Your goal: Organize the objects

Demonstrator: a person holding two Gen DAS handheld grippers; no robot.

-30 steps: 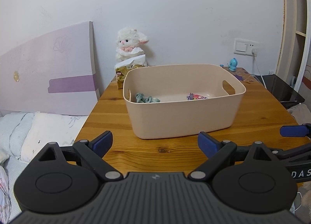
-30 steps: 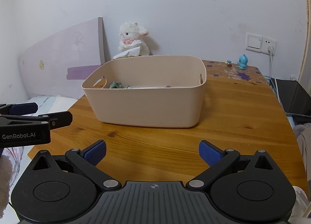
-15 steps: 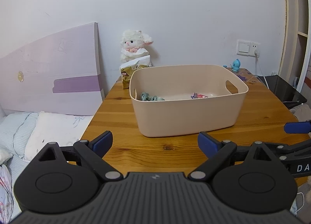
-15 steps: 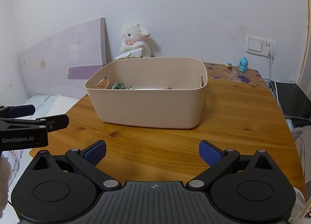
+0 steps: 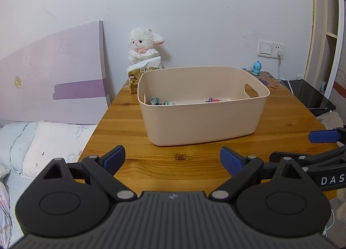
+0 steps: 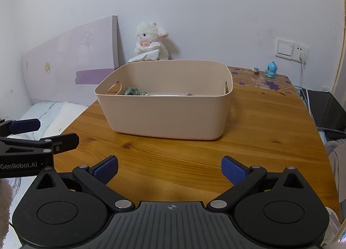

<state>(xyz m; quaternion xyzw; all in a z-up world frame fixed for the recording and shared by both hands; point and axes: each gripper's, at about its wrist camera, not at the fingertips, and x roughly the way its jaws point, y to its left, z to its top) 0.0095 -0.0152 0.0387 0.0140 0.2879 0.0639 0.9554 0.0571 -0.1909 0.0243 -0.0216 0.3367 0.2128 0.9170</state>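
From my left wrist camera I get the gold snack bag (image 5: 135,77) standing behind the bin's left corner; from the right wrist camera it is hidden, with only white tissue poking over the rim. The beige plastic bin (image 5: 203,119) sits mid-bench on the knotty pine bench (image 5: 129,119), smooth-walled with rounded corners and slot handles at either end. Inside, at the left, I see a crumpled teal cloth (image 5: 159,101), and further right a small pink packet (image 5: 213,99), though the near wall cuts off most of both and I can't read the packet. A fluffy white plush lamb (image 6: 151,41) leans against the wall behind the bin. Only the right view shows the tiny figurine (image 6: 256,71) beside the blue toy (image 6: 271,69). My left tongs (image 5: 172,158) are spread wide with nothing between them, hovering over the near bench edge; my right tongs (image 6: 169,168) likewise gape wide, holding nothing.
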